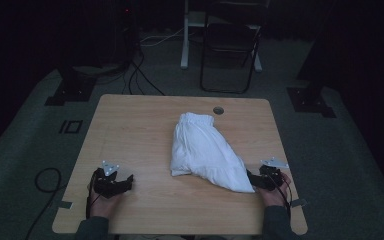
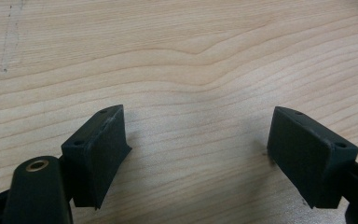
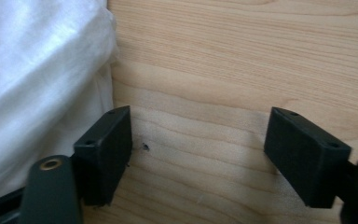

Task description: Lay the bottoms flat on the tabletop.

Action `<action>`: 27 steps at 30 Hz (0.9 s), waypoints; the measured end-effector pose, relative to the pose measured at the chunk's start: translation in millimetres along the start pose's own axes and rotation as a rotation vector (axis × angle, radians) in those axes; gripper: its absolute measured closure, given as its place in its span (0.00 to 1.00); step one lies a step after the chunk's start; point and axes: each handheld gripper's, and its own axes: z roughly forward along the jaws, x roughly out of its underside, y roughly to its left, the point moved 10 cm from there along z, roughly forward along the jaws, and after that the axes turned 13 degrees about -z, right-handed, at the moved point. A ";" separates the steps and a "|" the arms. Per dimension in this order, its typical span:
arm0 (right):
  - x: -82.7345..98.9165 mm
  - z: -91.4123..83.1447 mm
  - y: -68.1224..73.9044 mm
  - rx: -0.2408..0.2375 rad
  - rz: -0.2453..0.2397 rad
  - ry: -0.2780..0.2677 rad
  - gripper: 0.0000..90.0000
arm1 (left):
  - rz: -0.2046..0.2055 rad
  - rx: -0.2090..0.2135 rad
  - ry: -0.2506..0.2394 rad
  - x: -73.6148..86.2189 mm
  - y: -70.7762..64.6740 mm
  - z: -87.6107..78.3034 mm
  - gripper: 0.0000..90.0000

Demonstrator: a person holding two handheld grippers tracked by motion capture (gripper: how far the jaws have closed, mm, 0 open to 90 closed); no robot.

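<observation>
Right claw (image 1: pixel 254 180) wide, empty, low on counter (image 1: pixel 140 130), just beside near corner of white cloth garment (image 1: pixel 205 152) heaped mid-counter. Left claw (image 1: pixel 125 181) wide, empty, well apart. Likely light, limp, slippery; best pinched at hem corner.

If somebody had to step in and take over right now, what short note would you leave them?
Left gripper: open, nothing between its jaws, resting low on the bare wooden table, well clear of the cloth.
Right gripper: open, holding nothing, right beside the near right corner of the white garment.
The garment lies bunched in a heap at mid-table, gathered waistband toward the far edge.
Done: nothing visible; it is not gripped.
Left: probably take hold of the corner with the right gripper, bring the left one over.
</observation>
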 end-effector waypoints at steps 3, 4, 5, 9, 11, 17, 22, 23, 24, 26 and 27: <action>0.4 0.5 0.0 -0.002 -0.004 0.006 0.20 | 0.002 0.000 0.000 0.2 -0.4 -0.1 0.22; 0.4 0.5 0.0 -0.002 -0.004 0.006 0.20 | 0.002 0.000 0.000 0.2 -0.4 -0.1 0.22; 0.5 0.5 0.3 -0.003 -0.004 0.006 0.20 | 0.002 0.000 -0.001 0.2 -0.6 -0.1 0.22; 0.7 0.1 0.6 -0.003 -0.003 0.006 0.20 | 0.003 0.005 -0.006 0.3 -1.9 -0.9 0.26; 0.8 -0.1 0.7 -0.003 -0.003 0.005 0.21 | 0.002 0.002 -0.007 0.7 -2.0 -1.4 0.27; 0.9 -0.2 0.8 -0.003 -0.003 0.006 0.21 | 0.008 0.011 -0.012 2.8 -6.5 -3.6 0.33; 0.7 -0.7 1.6 -0.005 -0.003 0.001 0.23 | 0.036 0.042 -0.008 5.6 -18.1 -5.3 0.41; 0.6 -0.9 2.0 -0.007 -0.005 0.000 0.24 | 0.043 0.049 -0.004 6.1 -21.3 -5.3 0.42; 0.6 -1.1 2.1 -0.007 -0.006 -0.002 0.24 | 0.049 0.054 0.002 6.5 -23.3 -5.5 0.43; 0.8 -1.5 2.2 -0.006 -0.007 -0.002 0.25 | 0.069 0.067 0.007 6.9 -29.9 -5.2 0.44; 0.8 -1.7 2.3 -0.006 -0.006 -0.003 0.25 | 0.076 0.071 0.010 7.0 -32.2 -5.2 0.44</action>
